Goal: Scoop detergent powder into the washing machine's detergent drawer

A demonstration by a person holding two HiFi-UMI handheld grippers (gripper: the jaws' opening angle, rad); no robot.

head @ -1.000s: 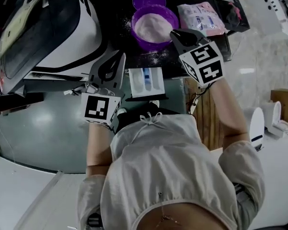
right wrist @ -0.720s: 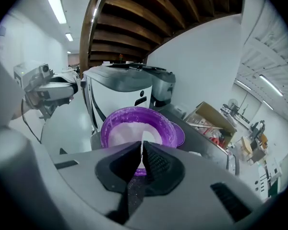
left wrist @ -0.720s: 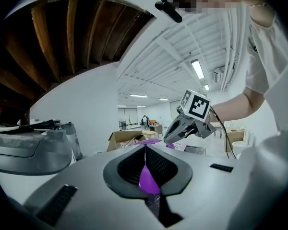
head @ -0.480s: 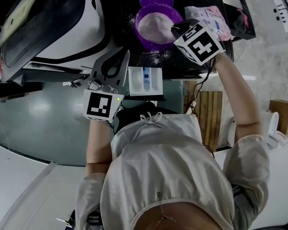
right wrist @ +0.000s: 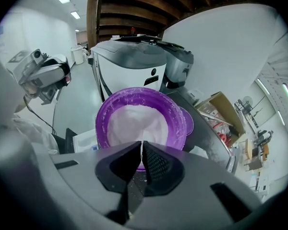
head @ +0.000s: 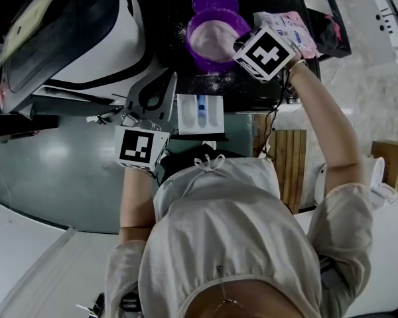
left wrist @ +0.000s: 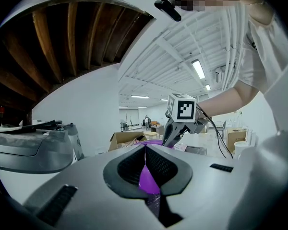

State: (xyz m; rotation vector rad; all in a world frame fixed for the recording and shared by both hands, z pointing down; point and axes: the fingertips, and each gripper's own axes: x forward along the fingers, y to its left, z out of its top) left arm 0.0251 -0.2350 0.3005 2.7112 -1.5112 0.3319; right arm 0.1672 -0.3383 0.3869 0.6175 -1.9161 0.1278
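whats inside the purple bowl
White powder fills much of the purple bowl, and grains cling to its inner wall. No scoop shows in it. The powder covers the bowl's bottom, and the right gripper hides the near edge.

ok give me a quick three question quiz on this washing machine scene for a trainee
1. True or false: the detergent drawer is pushed fully shut.
2. The right gripper points at: a) the purple bowl of powder; b) the pink packet; c) the drawer.
3. Which gripper is nearer the drawer?
Key: 1 false, it stands pulled out with its compartments showing. 2 a. 3 the left gripper, right beside the drawer in the head view.
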